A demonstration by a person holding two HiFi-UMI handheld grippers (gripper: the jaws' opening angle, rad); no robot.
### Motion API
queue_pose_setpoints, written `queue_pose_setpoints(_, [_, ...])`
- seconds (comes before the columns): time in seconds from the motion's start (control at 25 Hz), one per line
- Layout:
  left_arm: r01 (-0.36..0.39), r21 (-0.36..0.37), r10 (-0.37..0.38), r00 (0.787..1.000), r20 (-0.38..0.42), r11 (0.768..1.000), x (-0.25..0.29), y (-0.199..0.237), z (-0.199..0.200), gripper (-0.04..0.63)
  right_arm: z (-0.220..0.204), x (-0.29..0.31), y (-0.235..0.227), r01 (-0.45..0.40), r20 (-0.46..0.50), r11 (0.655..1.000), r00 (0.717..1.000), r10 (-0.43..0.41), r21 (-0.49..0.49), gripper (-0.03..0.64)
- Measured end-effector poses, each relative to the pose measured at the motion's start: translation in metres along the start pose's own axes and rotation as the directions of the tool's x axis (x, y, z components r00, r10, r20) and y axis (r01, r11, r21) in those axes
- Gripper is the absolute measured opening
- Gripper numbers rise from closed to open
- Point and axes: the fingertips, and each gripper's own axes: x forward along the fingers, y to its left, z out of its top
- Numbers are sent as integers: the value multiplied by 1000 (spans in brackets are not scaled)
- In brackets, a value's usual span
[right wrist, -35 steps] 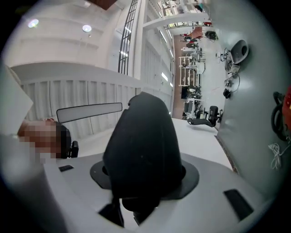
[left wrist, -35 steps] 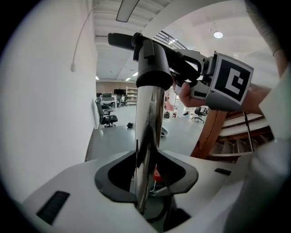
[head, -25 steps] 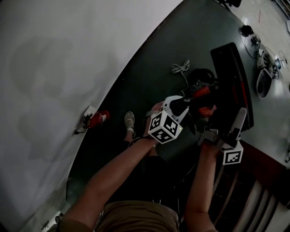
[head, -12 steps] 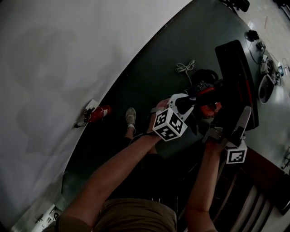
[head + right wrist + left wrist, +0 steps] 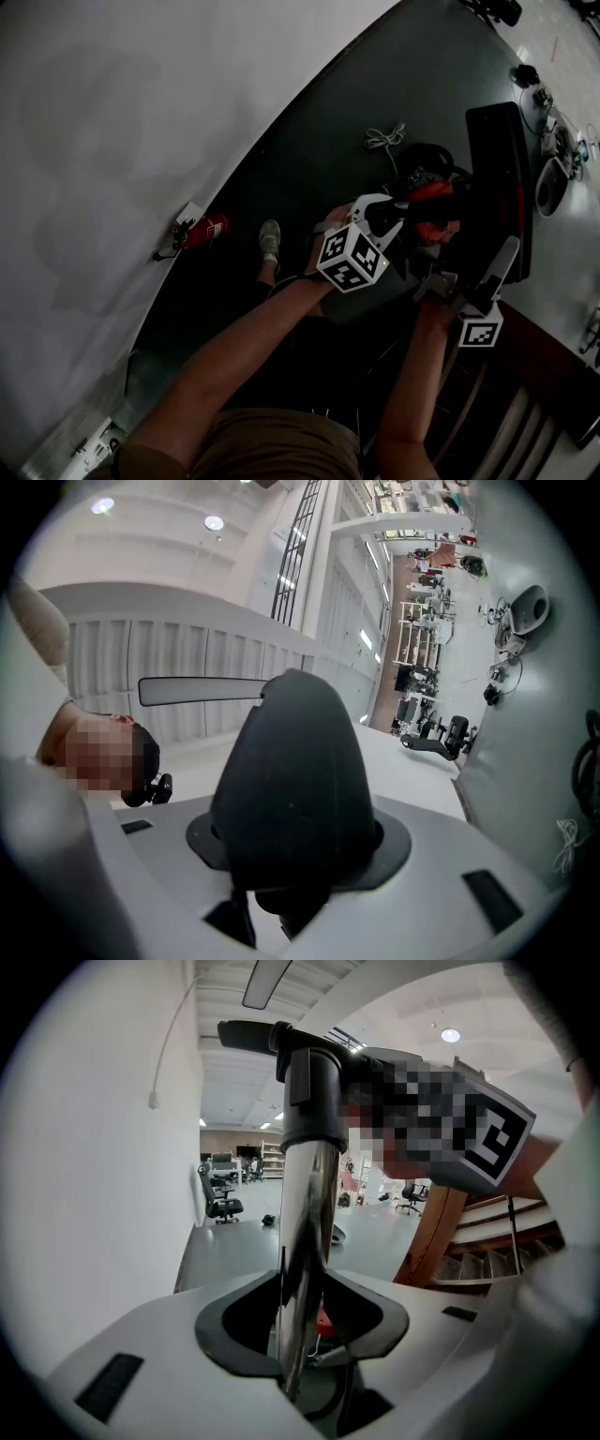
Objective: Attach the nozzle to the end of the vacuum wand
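Nozzle (image 5: 295, 761) is pinched in the right tool (image 5: 296, 866), at the far tip of the vacuum wand (image 5: 309, 1213); the left tool (image 5: 302, 1330) pinches that chrome wand, whose long axis runs straight toward the nozzle.

White wall (image 5: 141, 141), dark floor (image 5: 309, 159) (wooden stairs (image 5: 487, 1255) alongside).

Our left tool (image 5: 300, 1335) is white with dark grey pads (image 5: 220, 1330), and its cube (image 5: 352, 261) carries black-and-white square markers. The shiny silver metal wand (image 5: 305, 1232) has a black collar (image 5: 314, 1101). Our right tool (image 5: 291, 874) is white too; the matte black plastic nozzle (image 5: 295, 780) is plain. We see a small red fire extinguisher (image 5: 202, 232) on the dark green floor (image 5: 309, 141).
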Motion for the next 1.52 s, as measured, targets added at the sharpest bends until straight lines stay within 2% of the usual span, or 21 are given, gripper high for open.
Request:
queue_pose_setpoints(0.44, [-26,-31,26,1000,11,999,0,6,-1,153,-2,-8,-14,-4,39,997,999,1,74,193])
queue_pose_setpoints(0.52, [-28,-26,29,1000,7,999,1,7,-1,153,-5,-7,-13,-6,17,998,1000,5,56,195])
queue_pose_setpoints(0.64, [-19,-11,19,1000,-1,1000,1,7,-3,153,-13,-6,-12,-7,-64,1000,998,6,-13,198])
queue_pose_setpoints(0.72, [-6,12,6,1000,-9,1000,2,4,-4,153,-13,-5,-14,-14,-105,1000,994,12,-20,198])
queue_pose_setpoints(0.88, [15,25,-14,1000,-8,1000,4,2,-6,153,-12,-8,-21,-21,-94,1000,995,22,8,198])
queue_pose_setpoints(1.04, [38,23,-38,999,6,999,3,0,-6,153,-11,-7,-17,-43,-93,998,995,38,-51,204])
queue_pose_setpoints(1.2, [51,34,-51,998,21,998,0,0,-6,153,-14,-5,-12,-69,-124,994,991,58,-88,210])
queue_pose_setpoints(1.36, [59,42,-60,998,29,997,-5,-2,-3,153,-18,-5,-4,-91,-166,982,984,63,-166,221])
queue_pose_setpoints(1.52, [44,26,-46,997,55,999,-25,1,-22,153,-45,-13,14,-149,-203,971,973,109,-189,238])
